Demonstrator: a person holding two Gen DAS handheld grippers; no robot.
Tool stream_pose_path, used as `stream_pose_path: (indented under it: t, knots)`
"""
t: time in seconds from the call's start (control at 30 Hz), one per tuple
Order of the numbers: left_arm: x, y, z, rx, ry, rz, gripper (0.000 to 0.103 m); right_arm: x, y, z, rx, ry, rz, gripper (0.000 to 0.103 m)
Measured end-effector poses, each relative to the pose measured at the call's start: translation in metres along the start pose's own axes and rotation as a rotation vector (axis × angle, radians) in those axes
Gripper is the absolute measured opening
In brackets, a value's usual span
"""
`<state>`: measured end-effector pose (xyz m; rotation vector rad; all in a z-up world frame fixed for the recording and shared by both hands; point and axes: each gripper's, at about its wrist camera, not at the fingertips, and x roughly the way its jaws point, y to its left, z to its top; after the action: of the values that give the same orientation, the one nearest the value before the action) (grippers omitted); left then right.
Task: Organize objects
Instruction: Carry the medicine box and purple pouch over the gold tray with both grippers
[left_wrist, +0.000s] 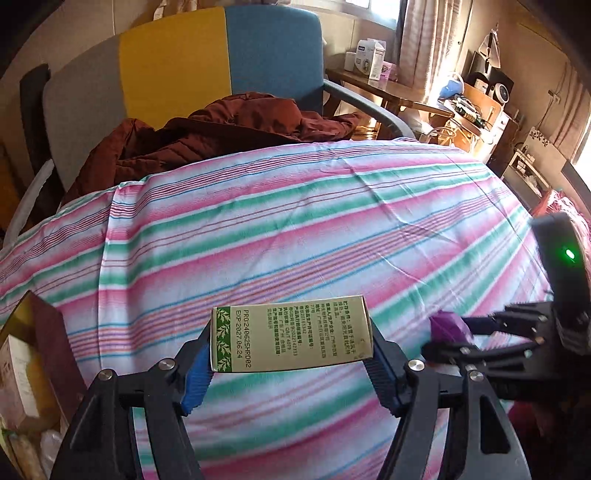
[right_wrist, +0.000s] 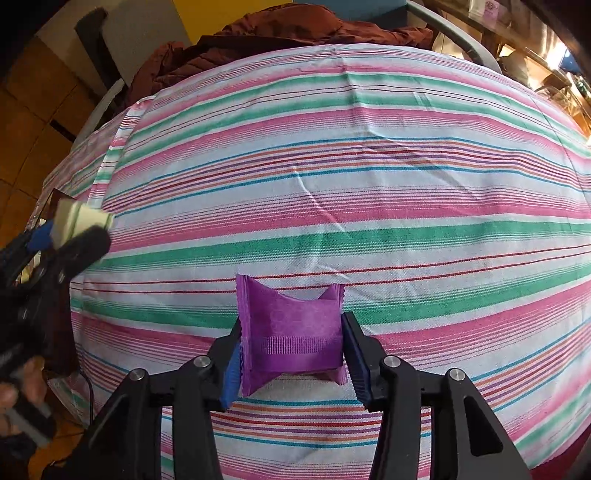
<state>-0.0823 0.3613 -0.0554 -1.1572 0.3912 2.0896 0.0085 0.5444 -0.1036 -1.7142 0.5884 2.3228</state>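
Note:
My left gripper (left_wrist: 291, 350) is shut on a pale green carton (left_wrist: 291, 334) with printed text, held sideways above the striped cloth. The same carton (right_wrist: 83, 219) shows blurred at the left of the right wrist view. My right gripper (right_wrist: 291, 354) is shut on a small purple sachet (right_wrist: 290, 334), which buckles between the blue pads. From the left wrist view, that purple sachet (left_wrist: 447, 328) and the right gripper (left_wrist: 448, 338) sit just right of the carton. Both are held over the striped bed cover (right_wrist: 332, 184).
A brown jacket (left_wrist: 207, 136) lies on a grey, yellow and blue chair (left_wrist: 177, 62) behind the bed. An open box (left_wrist: 33, 369) with packets stands at the lower left. A cluttered desk (left_wrist: 465, 107) is at the far right. A hand (right_wrist: 22, 391) grips the left tool.

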Motion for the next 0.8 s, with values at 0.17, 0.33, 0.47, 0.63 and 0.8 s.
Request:
stream_pose_path:
  t: [0.17,0.33,0.47,0.63,0.8]
  knots:
    - [-0.036,-0.006,-0.032,-0.012,-0.02,-0.032,0.073,0.001,0.0,-0.003,0.003,-0.005,-0.001,0.049]
    - [-0.055,0.004,-0.058,-0.043,-0.026,-0.024,0.073,0.001,0.0,-0.003,-0.003,-0.01,-0.013,0.049]
    - [-0.072,0.015,-0.068,-0.049,-0.063,0.02,0.073,0.006,0.005,0.001,-0.01,-0.013,-0.021,0.049]
    - [-0.094,0.029,-0.076,-0.052,-0.128,0.083,0.073,0.005,0.006,0.0,-0.025,-0.018,-0.04,0.048]
    - [-0.113,0.043,-0.088,-0.065,-0.165,0.13,0.073,0.004,0.008,0.0,-0.032,-0.022,-0.054,0.046]
